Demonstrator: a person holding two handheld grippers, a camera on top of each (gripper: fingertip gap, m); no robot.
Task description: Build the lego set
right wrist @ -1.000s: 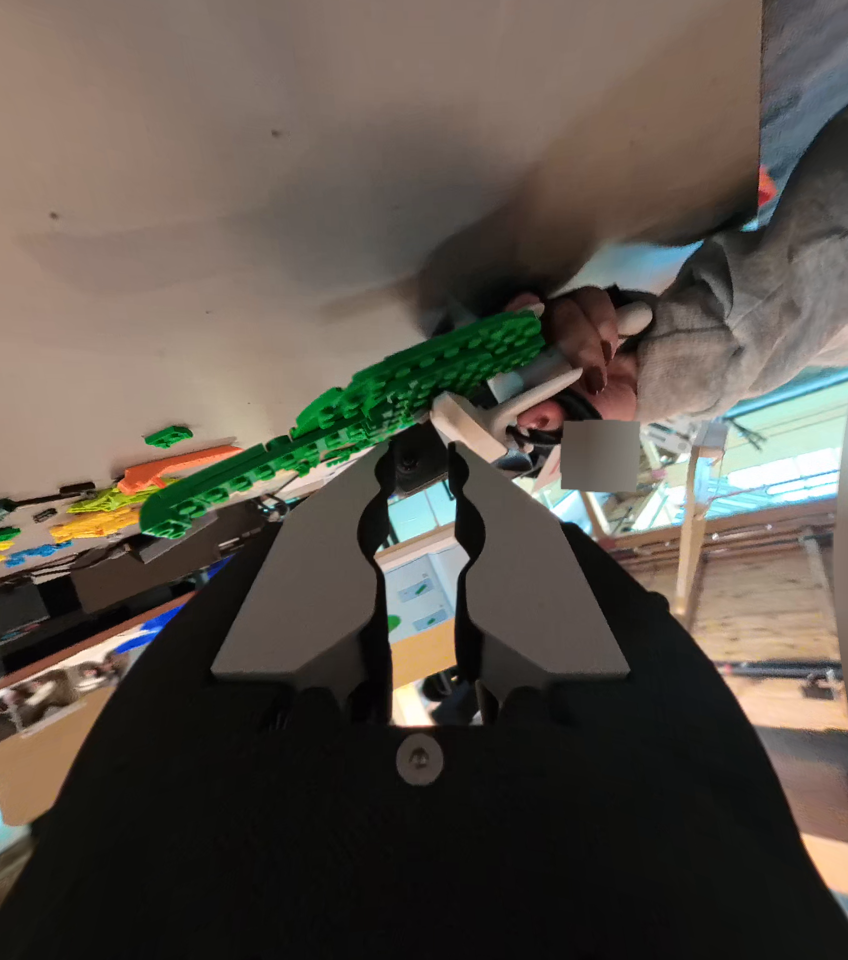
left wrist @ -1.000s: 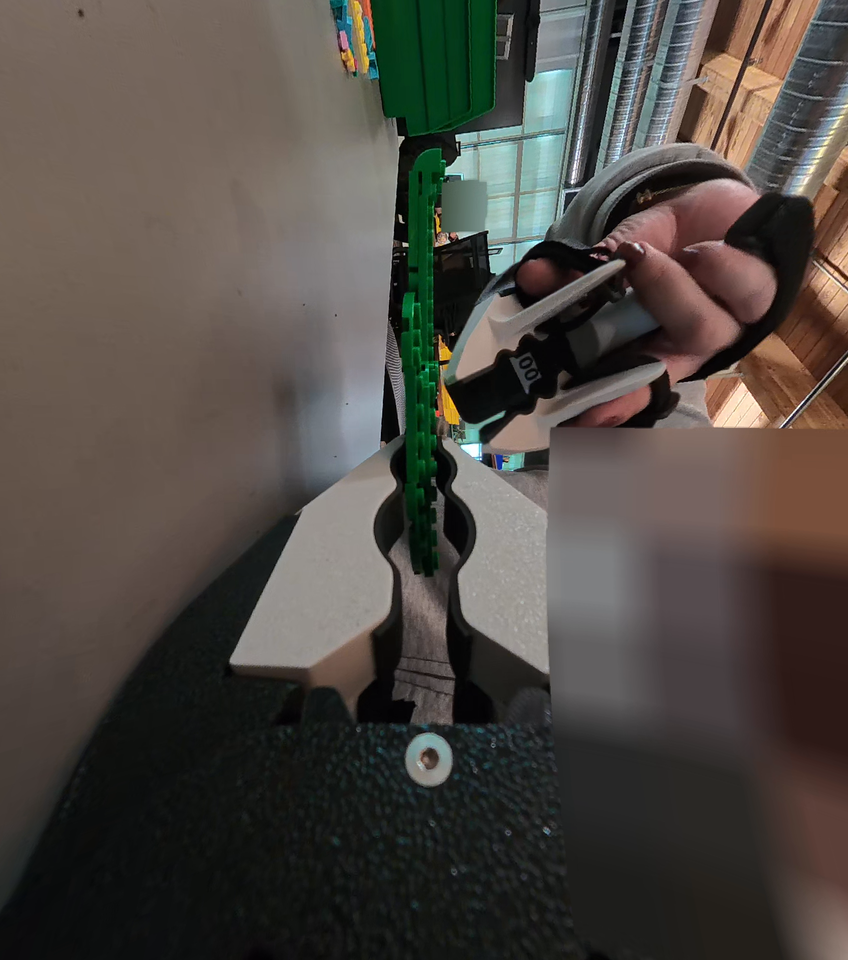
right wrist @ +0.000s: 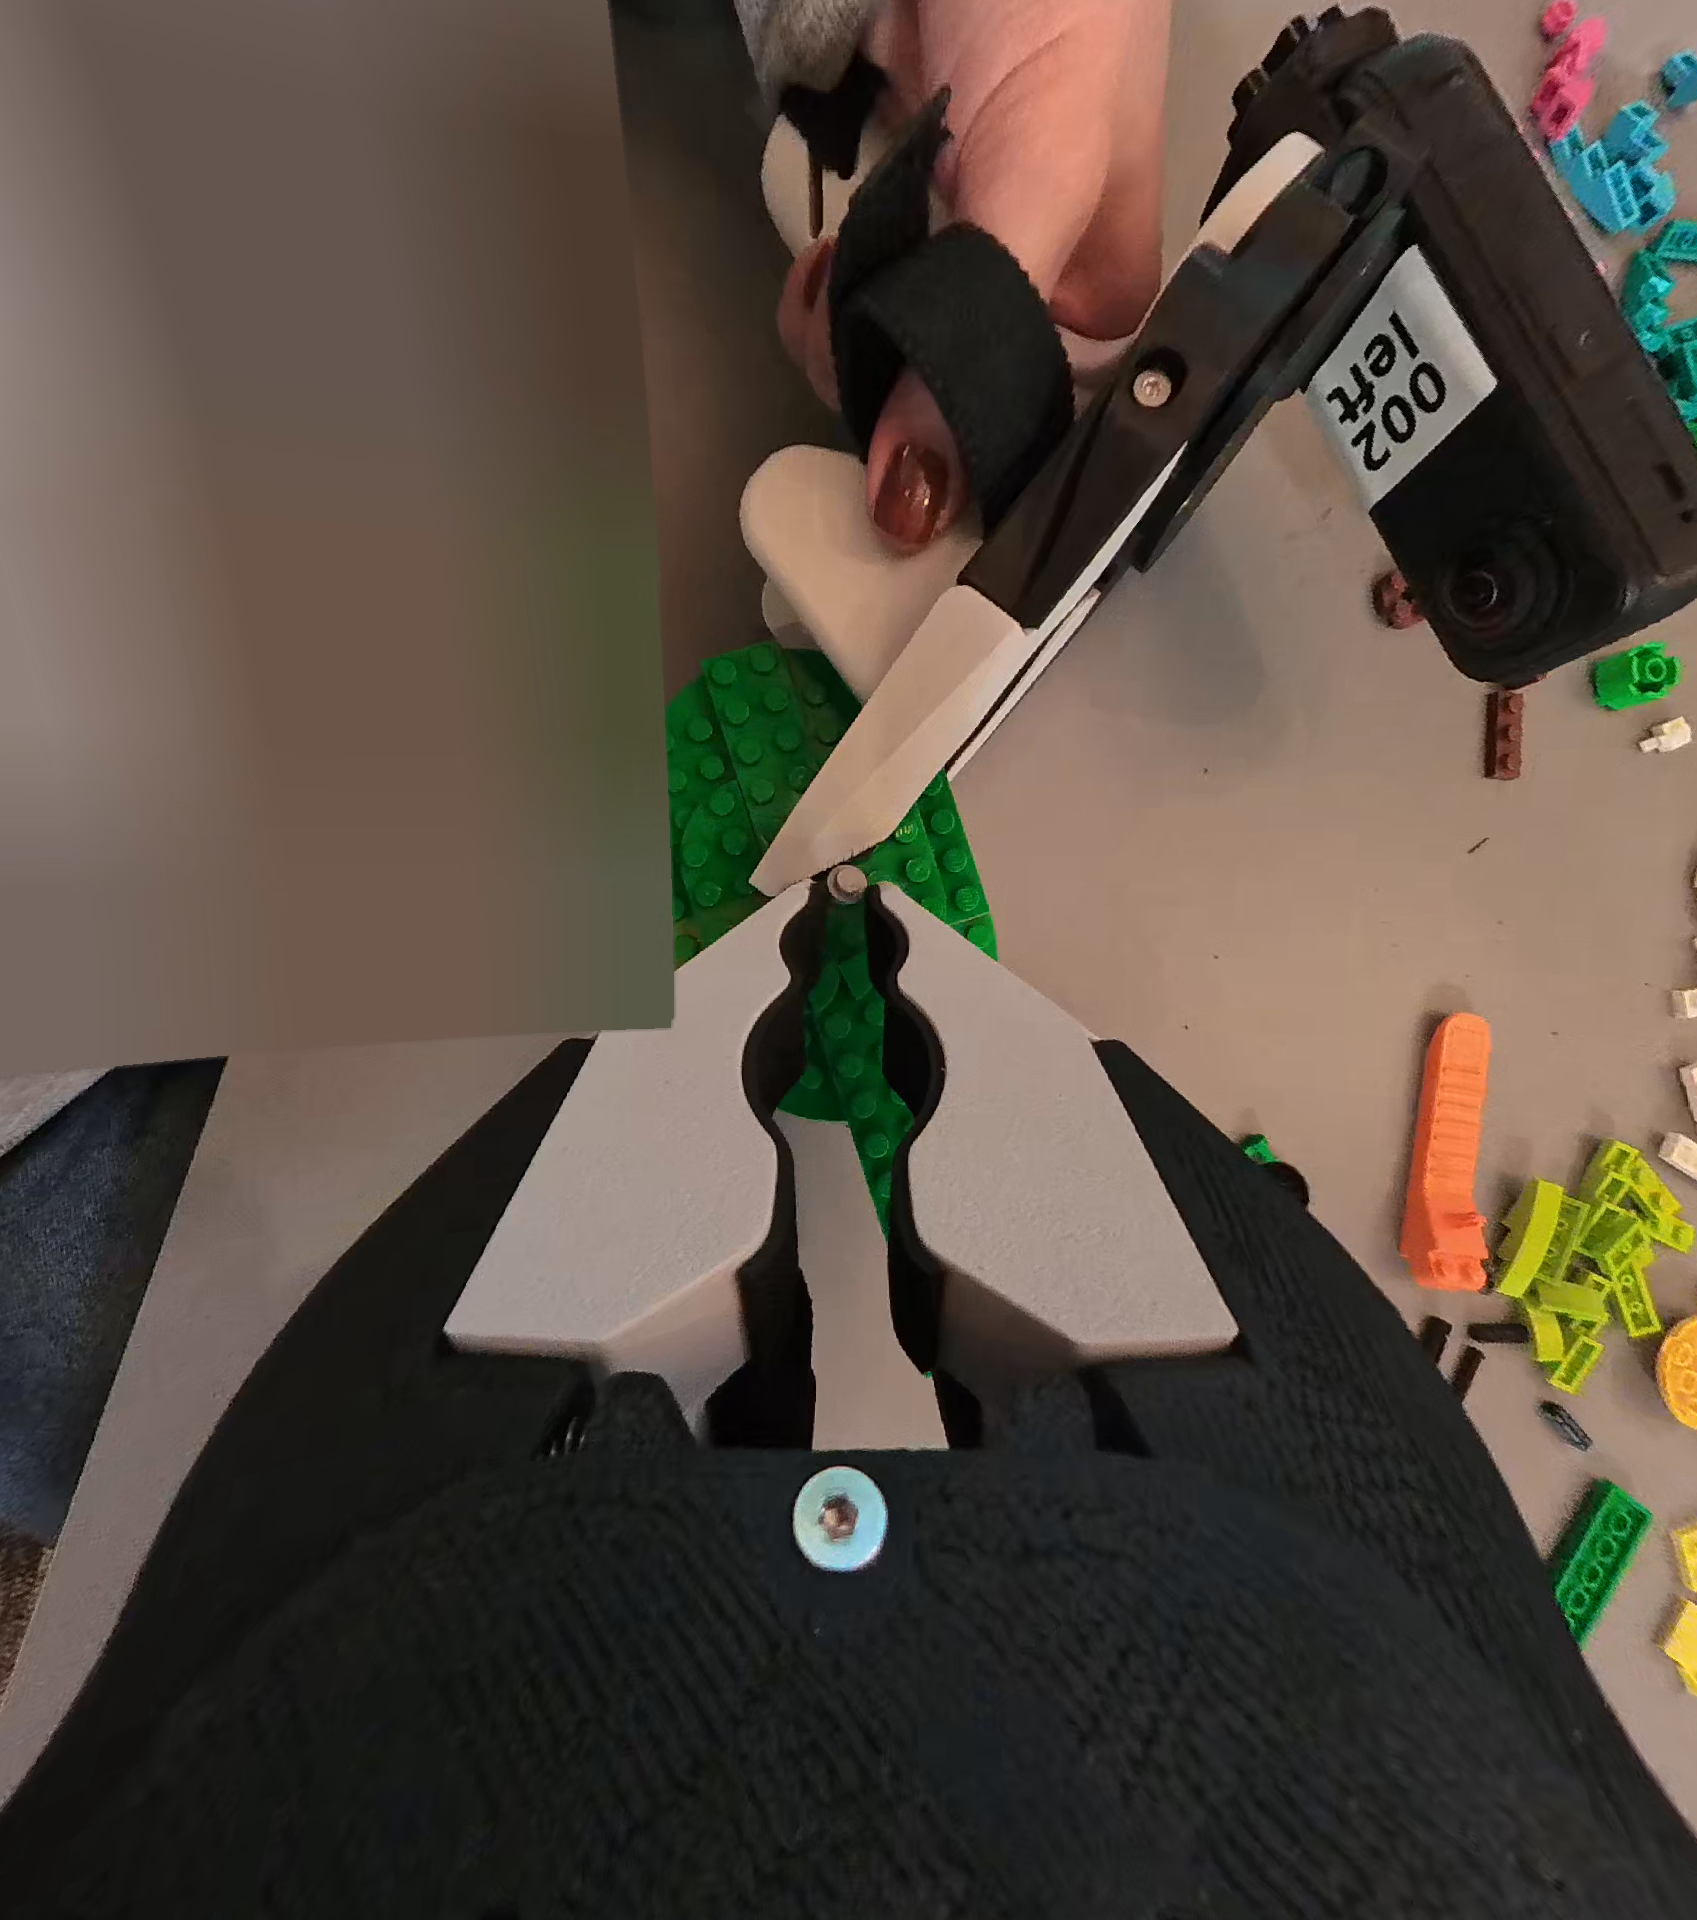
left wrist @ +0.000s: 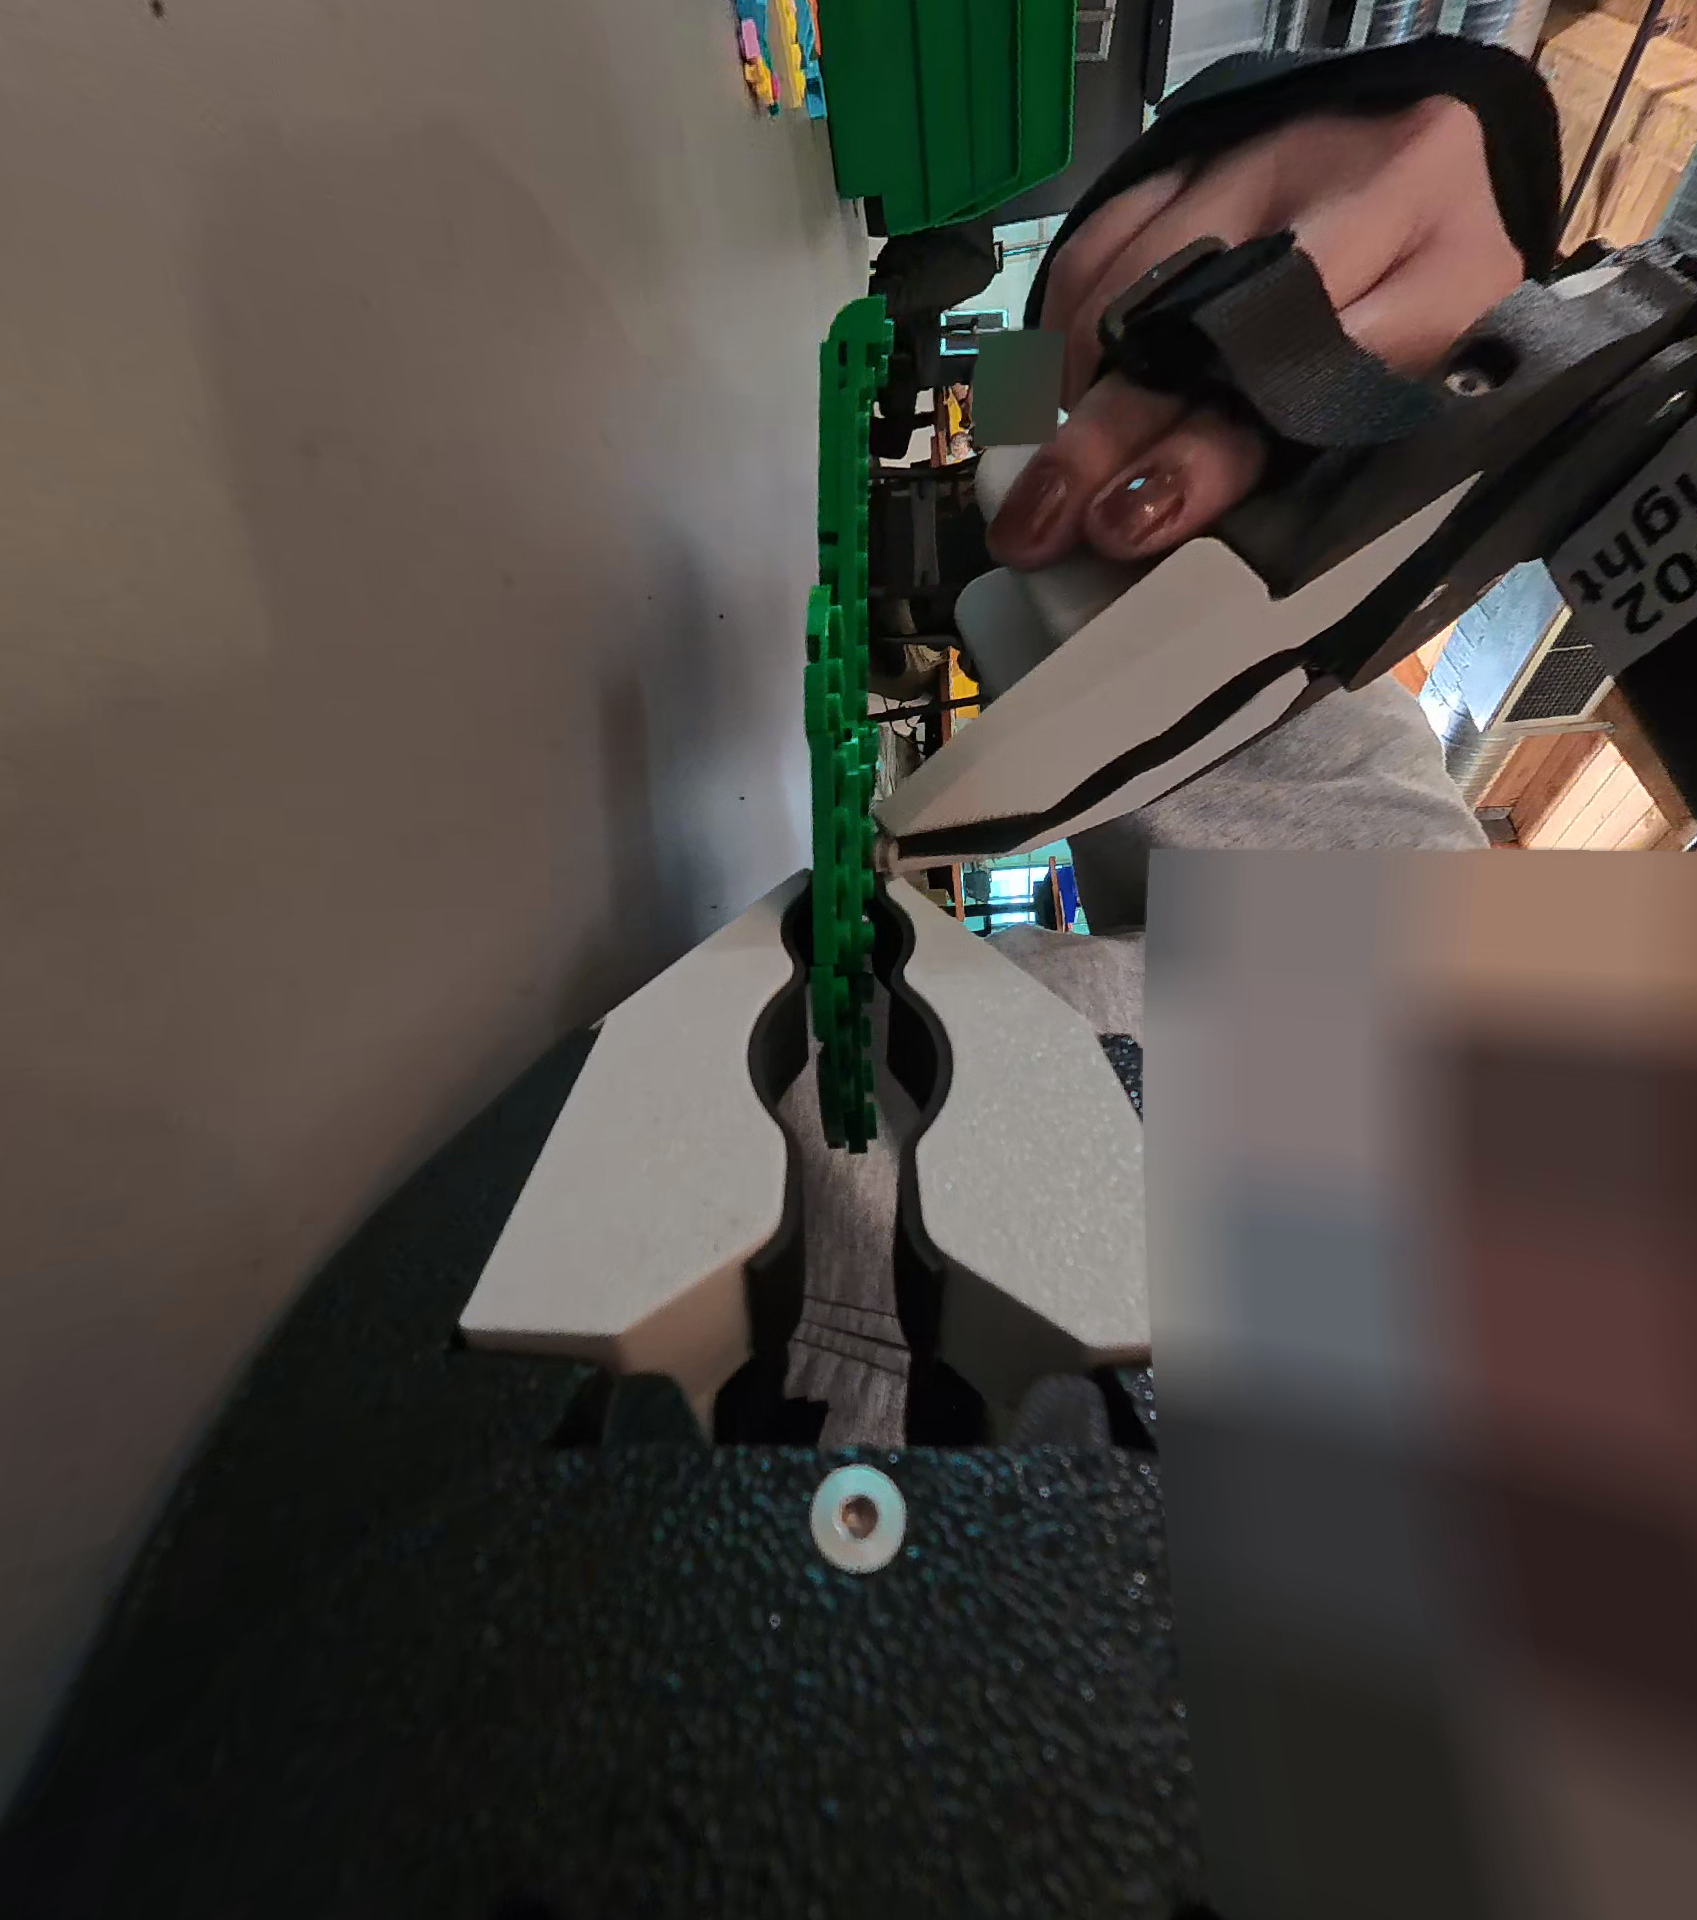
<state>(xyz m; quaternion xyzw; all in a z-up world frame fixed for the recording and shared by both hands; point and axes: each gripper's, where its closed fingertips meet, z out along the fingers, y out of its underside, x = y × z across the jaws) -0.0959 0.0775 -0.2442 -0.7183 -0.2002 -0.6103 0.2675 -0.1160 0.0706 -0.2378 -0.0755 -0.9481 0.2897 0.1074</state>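
left hand-held gripper point(left wrist: 849, 894) clamps studded green plastic plate point(left wrist: 844, 665) | right hand-held gripper point(right wrist: 846, 891) pinches small grey round stud point(right wrist: 846, 883)

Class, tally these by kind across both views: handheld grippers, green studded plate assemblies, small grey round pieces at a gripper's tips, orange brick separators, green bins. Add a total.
Handheld grippers: 2 (left gripper, right gripper)
Green studded plate assembly: 1
Small grey round piece: 1
Orange brick separator: 1
Green bin: 1
Total: 6
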